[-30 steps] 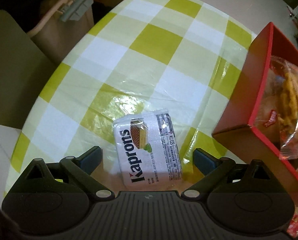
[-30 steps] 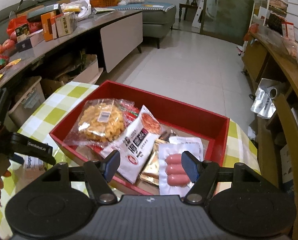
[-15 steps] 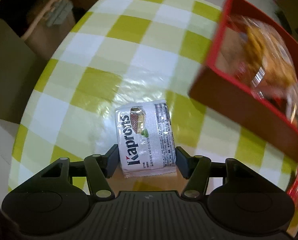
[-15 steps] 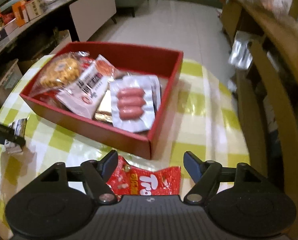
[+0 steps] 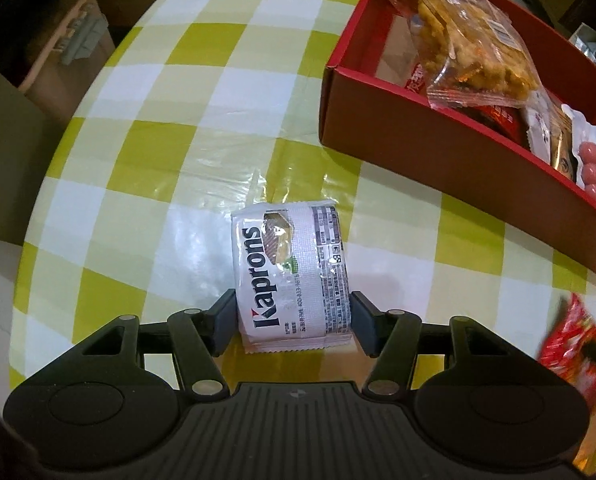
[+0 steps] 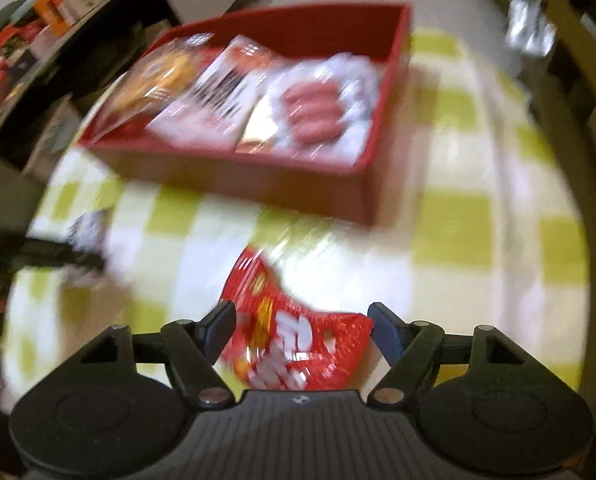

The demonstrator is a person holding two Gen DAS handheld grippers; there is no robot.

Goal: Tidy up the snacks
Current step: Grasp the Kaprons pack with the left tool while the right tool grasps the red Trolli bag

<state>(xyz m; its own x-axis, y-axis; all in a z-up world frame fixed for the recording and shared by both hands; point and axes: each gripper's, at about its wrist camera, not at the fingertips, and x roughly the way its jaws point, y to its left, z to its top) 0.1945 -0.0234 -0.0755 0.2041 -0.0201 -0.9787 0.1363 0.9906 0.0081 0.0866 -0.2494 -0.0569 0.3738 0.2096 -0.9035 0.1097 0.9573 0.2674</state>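
Note:
My left gripper (image 5: 292, 316) is shut on a white Kaprons packet (image 5: 290, 272), its pads pressed against the two long sides just above the green-checked tablecloth (image 5: 170, 184). The red box (image 5: 438, 160) stands to the upper right and holds a clear bag of yellow crisps (image 5: 470, 40), a sausage pack (image 5: 594, 168) and other packets. In the blurred right wrist view, my right gripper (image 6: 302, 320) is open and low over a red snack packet (image 6: 294, 340) that lies between its fingers, in front of the red box (image 6: 258, 184). The left gripper's dark arm and its packet (image 6: 90, 224) show at the left.
The table's rounded edge runs along the left, with a chair (image 5: 2, 140) and cardboard boxes on the floor beyond it. The red packet (image 5: 574, 344) lies at the table's right. A wooden chair (image 6: 594, 120) stands to the right, a cluttered counter (image 6: 38, 20) at upper left.
My left jaws closed from wide apart onto the Kaprons packet, and the view swung toward the red box. My right gripper came down from over the box to the red packet.

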